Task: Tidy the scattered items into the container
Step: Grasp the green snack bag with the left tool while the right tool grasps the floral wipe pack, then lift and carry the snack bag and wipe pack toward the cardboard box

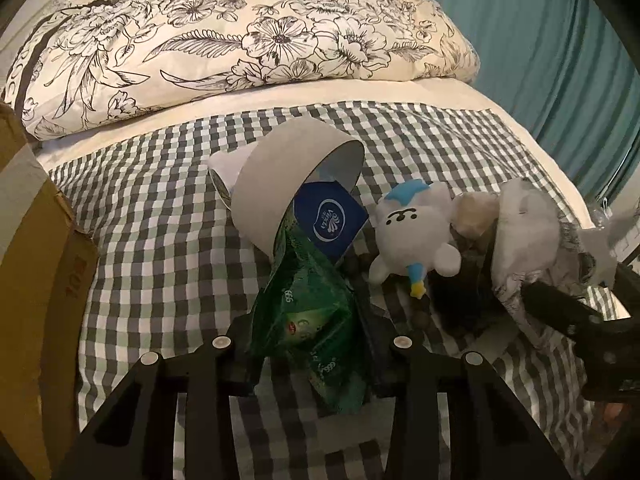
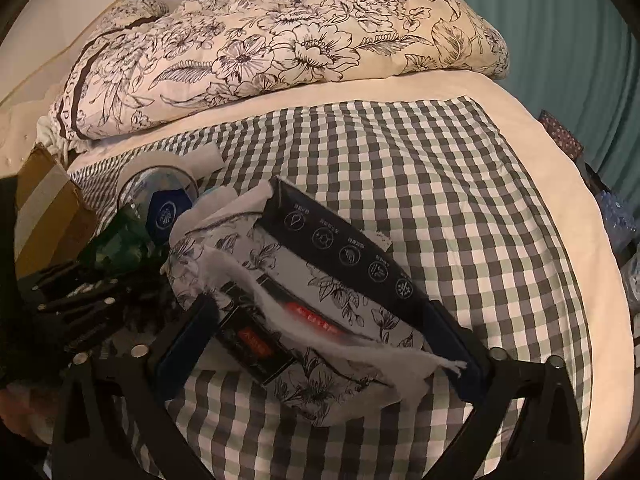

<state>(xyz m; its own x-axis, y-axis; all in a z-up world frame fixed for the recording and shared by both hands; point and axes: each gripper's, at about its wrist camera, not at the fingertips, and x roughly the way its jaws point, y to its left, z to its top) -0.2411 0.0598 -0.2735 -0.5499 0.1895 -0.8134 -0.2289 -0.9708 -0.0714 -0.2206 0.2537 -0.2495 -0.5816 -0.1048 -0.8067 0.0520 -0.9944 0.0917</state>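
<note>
- Left wrist view: my left fingers [image 1: 310, 344] are closed on the green foil packet [image 1: 308, 316], one finger on each side, near the front edge of the bed [image 1: 168, 224] with its checked sheet.
- The packet's far end reaches into the mouth of the grey round container [image 1: 280, 184], which lies tipped on its side about mid-bed, with a blue tissue pack [image 1: 330, 218] poking out of it.
- I judge the packet light, crinkly and slippery (foil gives under pressure), so a hold across its middle seems safest.
- Just right of the container lies a white plush toy [image 1: 412, 236], soft and easy to squeeze, and past it the floral pouch [image 1: 520, 240]; my other tool shows at the right edge.
- A cardboard box [image 1: 36, 264] sits at the bed's left edge.
- Right wrist view: my right fingers [image 2: 320, 344] stand wide, one on each side of the floral pouch [image 2: 304, 280] and the dark box [image 2: 344, 248] resting on it, near the front edge of the bed.
- Whether the fingers press on them yet I cannot tell.
- The pouch looks soft and floppy with frayed white edging (it may sag), the box stiff; I would pinch both together across their width.
</note>
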